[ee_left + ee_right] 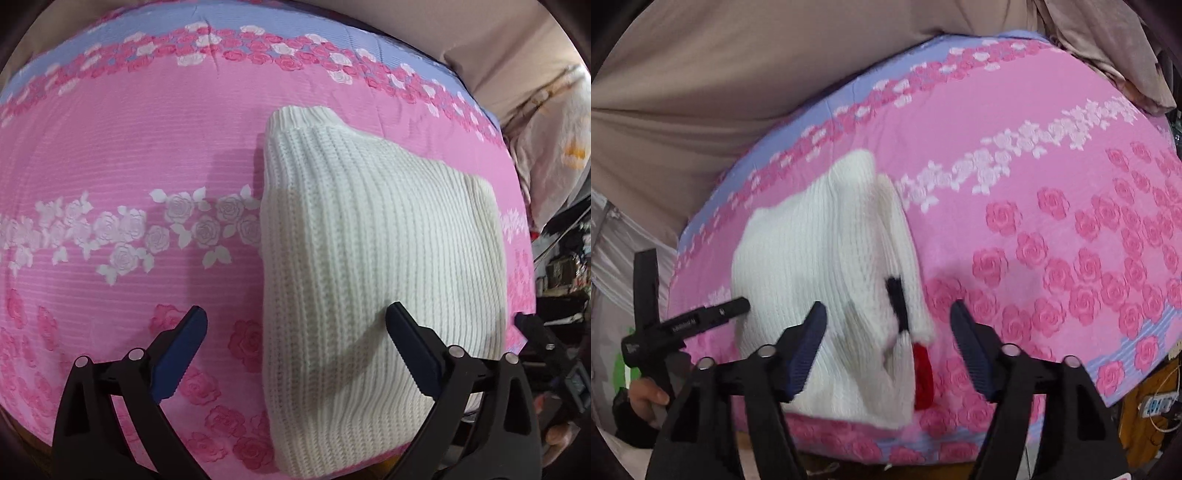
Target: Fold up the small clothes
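Sweater (373,266) of white ribbed knit lies folded into a thick bundle on the pink rose-print bedspread (110,155), filling the centre and lower right of my left wrist view, its ribbed cuff or collar end pointing to the upper middle of the frame. My left gripper (295,350) hangs over it with jaws spread wide and nothing between the pads; one blue fingertip (397,314) sits over the knit, the other over bare bedspread. In my right wrist view the same sweater sits at centre left, blurred, with a black mark (895,295) and a red patch (923,373) on its lower right edge. My right gripper (886,332) stands apart too, clasping nothing, the sweater's edge showing between its fingers. At the lower left of that frame, a hand (646,397) holds the other gripper's black handle. Beige cloth (701,92) lies beyond the bedspread.
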Tool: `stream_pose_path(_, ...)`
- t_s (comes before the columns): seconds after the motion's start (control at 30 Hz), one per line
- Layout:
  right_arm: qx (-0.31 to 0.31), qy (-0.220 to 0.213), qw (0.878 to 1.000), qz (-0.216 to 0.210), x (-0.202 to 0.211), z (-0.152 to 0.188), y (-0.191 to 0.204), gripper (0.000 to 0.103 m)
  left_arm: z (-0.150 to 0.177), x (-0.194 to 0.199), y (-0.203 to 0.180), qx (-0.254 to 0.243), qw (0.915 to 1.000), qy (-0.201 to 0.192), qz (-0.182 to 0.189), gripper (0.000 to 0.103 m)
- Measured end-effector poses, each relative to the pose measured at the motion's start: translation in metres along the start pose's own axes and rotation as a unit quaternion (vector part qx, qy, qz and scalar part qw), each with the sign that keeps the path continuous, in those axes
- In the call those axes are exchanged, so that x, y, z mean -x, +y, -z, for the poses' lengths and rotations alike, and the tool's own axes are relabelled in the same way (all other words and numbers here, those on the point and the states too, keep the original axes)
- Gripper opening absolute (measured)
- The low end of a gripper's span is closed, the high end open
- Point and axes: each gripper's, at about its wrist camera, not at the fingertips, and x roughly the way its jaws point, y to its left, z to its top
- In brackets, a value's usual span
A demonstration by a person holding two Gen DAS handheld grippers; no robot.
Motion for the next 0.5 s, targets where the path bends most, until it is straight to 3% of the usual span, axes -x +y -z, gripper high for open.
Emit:
stream_pose_path(0.13,0.006,0.073,0.997,-0.003,-0.059,-0.022,-0.004,0.075,-0.005,-0.023,0.011,0.053,0.9971,0.019,0.05,0.098)
stream_pose_path(0.2,0.0,0.086,0.996,-0.007,-0.07,-0.021,-0.003,0.076,-0.004,-0.032,0.016,0.08,0.9926,0.029,0.086,0.098)
stream_pose_path(0.3,-0.049,0.111,0.992,-0.044,-0.094,-0.016,-0.009,0.077,-0.004,-0.032,0.013,0.076,0.9919,0.015,0.1,0.098)
stream_pose_path(0.33,-0.068,0.109,0.99,-0.052,-0.096,-0.014,-0.011,0.077,-0.005,-0.031,0.012,0.074,0.9916,0.017,0.105,0.094)
stream_pose_path(0.37,-0.082,0.103,0.99,-0.059,-0.095,-0.013,-0.012,0.075,-0.007,-0.03,0.011,0.074,0.9896,0.019,0.122,0.076)
stream_pose_path(0.43,-0.107,0.099,0.986,-0.075,-0.093,-0.012,-0.015,0.045,-0.012,-0.022,0.004,0.062,0.9894,0.021,0.13,0.062)
stream_pose_path(0.47,-0.111,0.097,0.986,-0.082,-0.09,-0.013,-0.015,0.042,-0.016,-0.013,-0.001,0.048,0.9897,0.018,0.134,0.052)
stream_pose_path(0.5,-0.105,0.092,0.987,-0.085,-0.084,-0.015,-0.012,0.036,-0.019,-0.006,-0.005,0.04,0.9893,0.015,0.14,0.05)
